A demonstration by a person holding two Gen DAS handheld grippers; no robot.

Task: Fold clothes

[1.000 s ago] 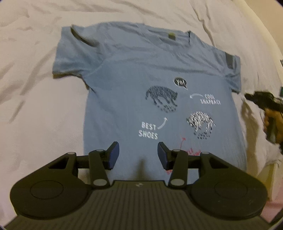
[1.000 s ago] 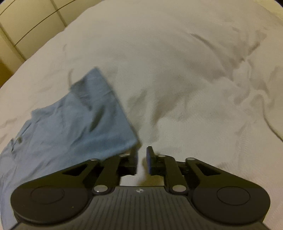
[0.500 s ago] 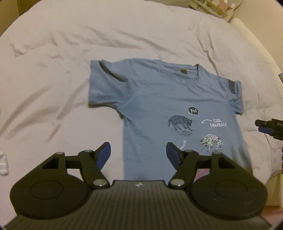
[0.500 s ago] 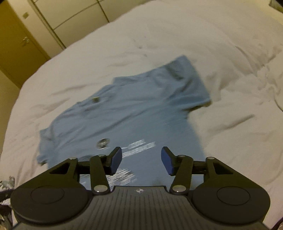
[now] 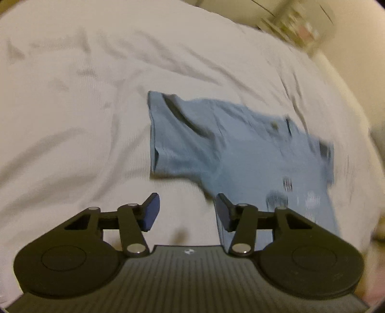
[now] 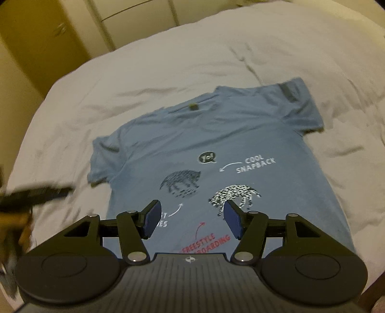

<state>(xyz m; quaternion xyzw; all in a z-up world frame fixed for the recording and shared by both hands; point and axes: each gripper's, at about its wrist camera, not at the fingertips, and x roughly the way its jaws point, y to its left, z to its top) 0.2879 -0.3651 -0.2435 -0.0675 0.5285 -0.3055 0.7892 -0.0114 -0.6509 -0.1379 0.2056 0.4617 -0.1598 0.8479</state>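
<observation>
Left wrist view, blurred: the left gripper (image 5: 186, 211) hangs with jaws spread wide and empty above the white bedsheet (image 5: 84, 120); the blue T-shirt (image 5: 228, 144) lies flat ahead and to its right, one sleeve reaching left. Right wrist view: the right gripper (image 6: 191, 219) is likewise parted, holding nothing, over the shirt's lower front (image 6: 216, 144); animal prints and the words "COOL SNAPBACK" face up; sleeves are spread.

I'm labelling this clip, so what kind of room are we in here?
Most likely a bedroom: a blue T-shirt lies flat on a bed with a rumpled white cover, and pale cupboard doors stand behind it.
</observation>
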